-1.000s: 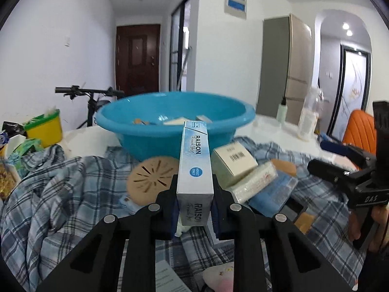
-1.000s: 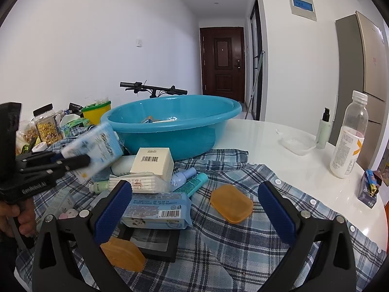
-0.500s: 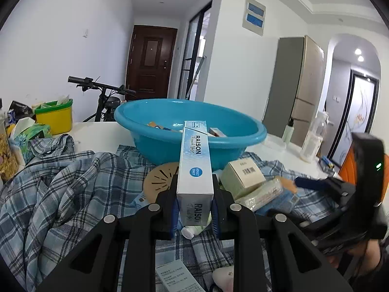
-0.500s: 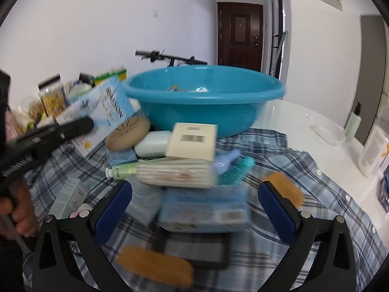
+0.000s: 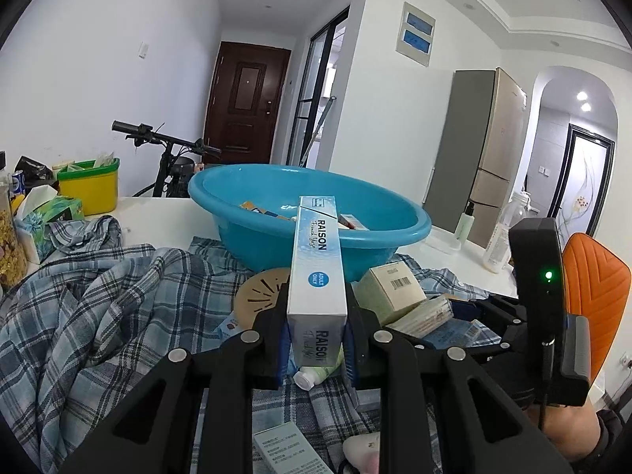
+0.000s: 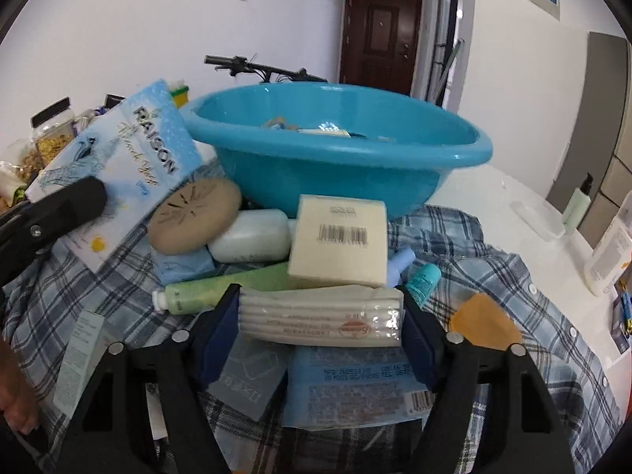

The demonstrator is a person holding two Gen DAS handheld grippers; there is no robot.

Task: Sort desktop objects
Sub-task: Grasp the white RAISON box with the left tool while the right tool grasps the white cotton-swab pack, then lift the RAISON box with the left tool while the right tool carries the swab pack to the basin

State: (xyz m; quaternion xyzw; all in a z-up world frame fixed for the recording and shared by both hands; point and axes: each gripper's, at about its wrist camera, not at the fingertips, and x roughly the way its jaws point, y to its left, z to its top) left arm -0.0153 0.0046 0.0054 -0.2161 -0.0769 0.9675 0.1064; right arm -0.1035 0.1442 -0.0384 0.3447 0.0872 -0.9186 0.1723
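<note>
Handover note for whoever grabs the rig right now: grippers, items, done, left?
Left gripper: shut on the RAISON box, held above the pile.
Right gripper: jaws around the cotton swab pack; contact unclear.
Blue basin already holds a few small items.
Left: drop the box, then clear the carton, green tube, round disc and wipes pack off the plaid shirt.
</note>
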